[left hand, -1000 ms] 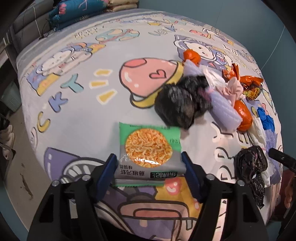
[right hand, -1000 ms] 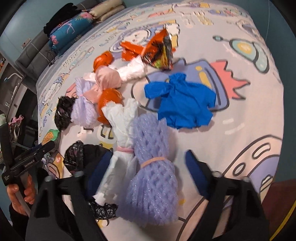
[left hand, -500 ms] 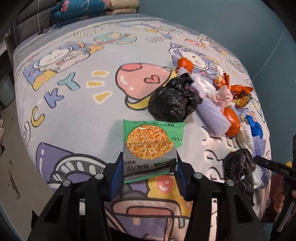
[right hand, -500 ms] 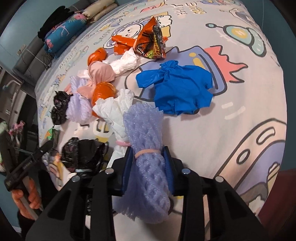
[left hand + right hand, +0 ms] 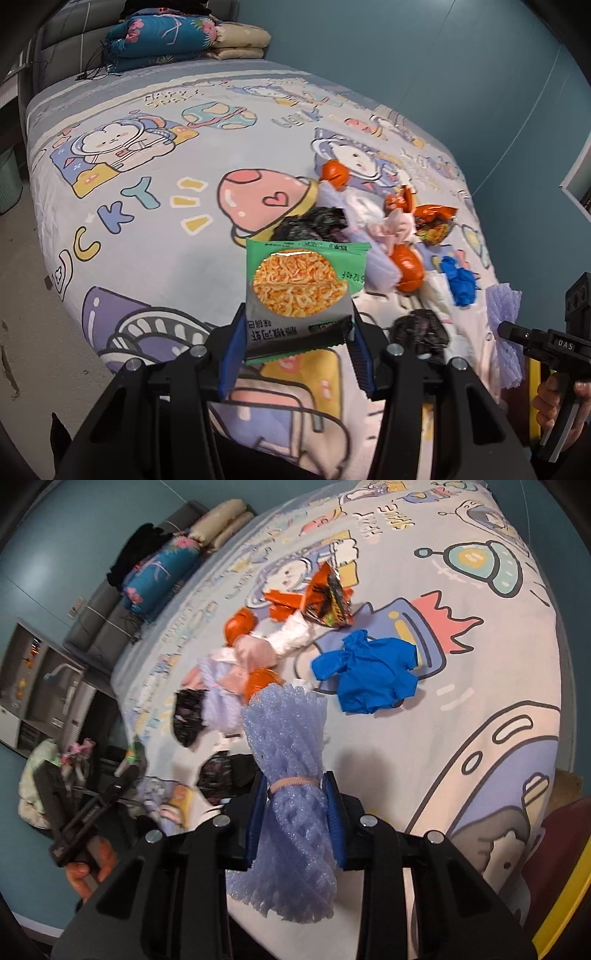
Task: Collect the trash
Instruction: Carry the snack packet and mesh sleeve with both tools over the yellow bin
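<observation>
My left gripper (image 5: 295, 347) is shut on a green snack packet (image 5: 301, 291) with an orange picture, and holds it clear of the bed. My right gripper (image 5: 295, 812) is shut on a bundle of purple foam netting (image 5: 291, 775) tied with a rubber band, also raised off the sheet. That bundle (image 5: 504, 317) and the right gripper's handle show at the right edge of the left wrist view. Left on the bed are a blue glove (image 5: 369, 674), an orange wrapper (image 5: 325, 598), black bags (image 5: 221, 771), orange balls (image 5: 240, 624) and pale plastic.
The bed (image 5: 147, 236) carries a cartoon-print sheet. Folded quilts (image 5: 173, 37) are stacked at its far end against a teal wall. A bare floor (image 5: 22, 332) lies past the left bed edge. A shelf unit (image 5: 44, 679) stands on the left in the right wrist view.
Both grippers closed, the left on the snack packet and the right on the purple netting, then lifted them off the sheet. Both views now look from higher up.
</observation>
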Tool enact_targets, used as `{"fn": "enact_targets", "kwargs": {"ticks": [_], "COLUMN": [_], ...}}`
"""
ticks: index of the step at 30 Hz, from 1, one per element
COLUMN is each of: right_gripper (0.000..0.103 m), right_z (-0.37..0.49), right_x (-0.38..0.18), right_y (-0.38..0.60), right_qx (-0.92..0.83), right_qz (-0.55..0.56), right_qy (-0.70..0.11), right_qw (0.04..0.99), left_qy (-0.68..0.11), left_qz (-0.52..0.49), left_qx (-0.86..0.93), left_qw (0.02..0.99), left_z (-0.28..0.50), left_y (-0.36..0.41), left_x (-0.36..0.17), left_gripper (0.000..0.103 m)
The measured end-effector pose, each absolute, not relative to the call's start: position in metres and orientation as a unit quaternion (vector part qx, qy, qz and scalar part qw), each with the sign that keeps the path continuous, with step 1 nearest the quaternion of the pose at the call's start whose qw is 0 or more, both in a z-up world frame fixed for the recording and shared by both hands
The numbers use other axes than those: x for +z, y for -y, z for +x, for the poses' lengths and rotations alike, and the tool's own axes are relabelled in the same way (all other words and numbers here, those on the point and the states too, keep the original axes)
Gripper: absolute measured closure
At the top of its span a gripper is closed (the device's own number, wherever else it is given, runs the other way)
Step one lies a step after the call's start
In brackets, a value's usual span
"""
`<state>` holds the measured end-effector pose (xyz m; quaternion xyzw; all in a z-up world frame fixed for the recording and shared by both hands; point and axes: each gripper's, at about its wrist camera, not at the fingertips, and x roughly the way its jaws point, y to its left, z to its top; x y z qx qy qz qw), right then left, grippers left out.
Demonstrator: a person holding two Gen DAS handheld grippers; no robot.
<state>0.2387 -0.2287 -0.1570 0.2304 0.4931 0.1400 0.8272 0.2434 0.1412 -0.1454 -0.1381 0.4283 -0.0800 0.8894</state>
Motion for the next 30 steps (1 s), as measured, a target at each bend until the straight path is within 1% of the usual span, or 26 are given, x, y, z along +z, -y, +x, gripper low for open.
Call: {"fn": "enact_targets", "kwargs": {"ticks": [9,20,30], "right_gripper": [0.074,0.074,0.074], "right_z": [0.2,0.14,0.086], "right_x": [-0.118,-0.077,-0.046], "right_y": [0.257,0.32,0.385], "right_qx": [0.145,0.118,0.027], "right_qz": [0.233,0.248,0.259], "right_qy": [-0.453,-0.393,-0.342], "right_qw": [0.848,0.877,0.903], "left_qy": [-0.395,-0.359,-0.365], "left_qz": [-0.124,-0.085,-0.04], "left_qx": [-0.131,-0.249,-0.334], "left_qw": [0.901,0.896,0.868], "left_z": [0.221,0.187,0.167], "left_y": [-0.098,0.002,0.091], "left_x": [-0.104,-0.047,-0.031], "left_gripper": [0.056,0.056,0.056]}}
